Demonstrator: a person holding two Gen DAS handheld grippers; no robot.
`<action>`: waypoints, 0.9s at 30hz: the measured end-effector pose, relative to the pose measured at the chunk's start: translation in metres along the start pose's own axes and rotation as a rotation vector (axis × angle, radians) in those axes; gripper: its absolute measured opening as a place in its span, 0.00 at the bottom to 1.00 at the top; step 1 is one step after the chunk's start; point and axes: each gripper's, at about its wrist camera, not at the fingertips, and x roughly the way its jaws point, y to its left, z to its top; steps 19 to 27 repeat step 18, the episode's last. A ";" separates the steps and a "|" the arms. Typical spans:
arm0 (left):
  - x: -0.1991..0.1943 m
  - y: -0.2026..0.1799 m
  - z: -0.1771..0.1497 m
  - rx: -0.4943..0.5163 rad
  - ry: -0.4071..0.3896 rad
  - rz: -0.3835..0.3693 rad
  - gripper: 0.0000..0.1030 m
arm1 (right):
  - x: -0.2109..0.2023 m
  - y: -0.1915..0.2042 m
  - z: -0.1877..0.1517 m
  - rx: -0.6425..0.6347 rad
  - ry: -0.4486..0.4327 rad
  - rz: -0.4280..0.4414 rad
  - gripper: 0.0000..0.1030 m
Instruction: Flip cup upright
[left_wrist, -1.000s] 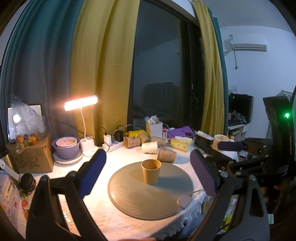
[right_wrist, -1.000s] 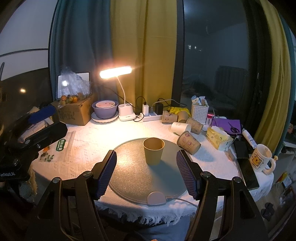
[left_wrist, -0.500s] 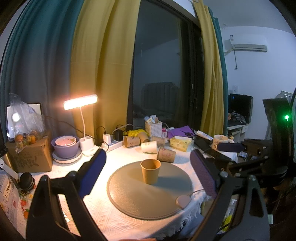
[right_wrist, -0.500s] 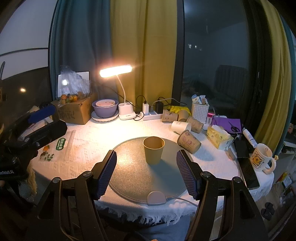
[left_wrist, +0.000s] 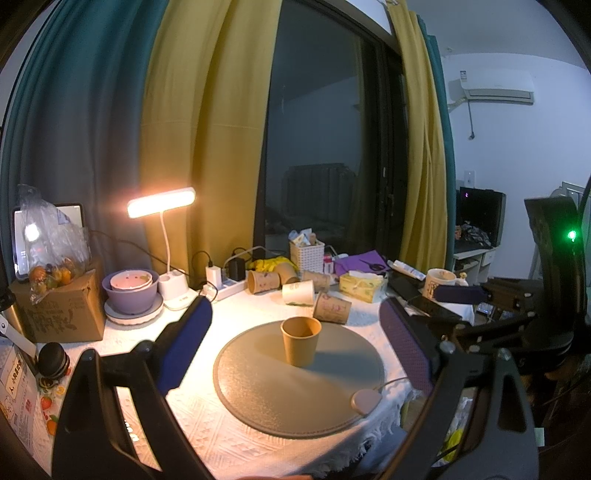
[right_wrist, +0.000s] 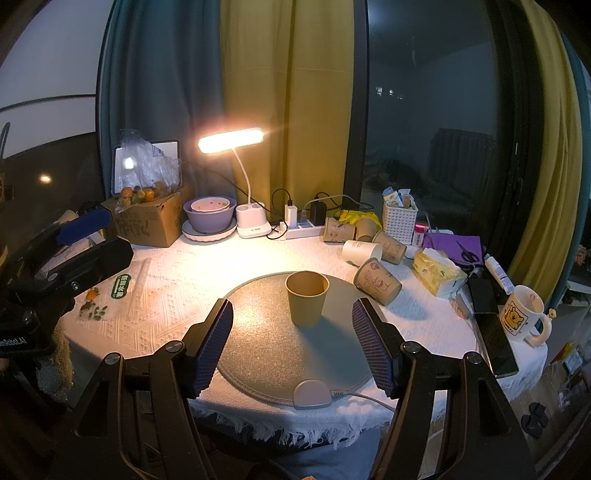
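Observation:
A tan paper cup (left_wrist: 300, 345) stands upright, mouth up, on a round grey mat (left_wrist: 258, 391) on the table; it also shows in the right wrist view (right_wrist: 307, 302) on the same mat (right_wrist: 258, 332). My left gripper (left_wrist: 295, 339) is open and empty, held back from the cup near the table's front edge. My right gripper (right_wrist: 292, 334) is open and empty, just in front of the cup. The right gripper also shows at the right of the left wrist view (left_wrist: 476, 299). The left gripper shows at the left of the right wrist view (right_wrist: 79, 240).
Several printed paper cups (right_wrist: 376, 280) lie on their sides behind the mat. A lit desk lamp (right_wrist: 231, 140), a purple bowl (right_wrist: 209, 216), a cardboard box (right_wrist: 151, 218), a power strip, a white basket, a tissue pack (right_wrist: 437, 271), a phone and a mug (right_wrist: 522, 315) crowd the back and right.
Almost nothing has moved. The left wrist view has shifted very slightly, so the cup sits a touch further left in it.

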 end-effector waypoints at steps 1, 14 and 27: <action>0.000 0.000 0.000 0.000 0.000 0.000 0.90 | 0.000 0.000 0.000 0.000 0.000 0.000 0.68; 0.000 0.000 -0.001 -0.001 0.000 0.000 0.90 | 0.000 0.000 -0.002 0.001 0.002 0.001 0.68; 0.001 -0.001 -0.003 -0.004 0.006 -0.002 0.90 | 0.000 0.000 -0.005 0.002 0.003 0.002 0.68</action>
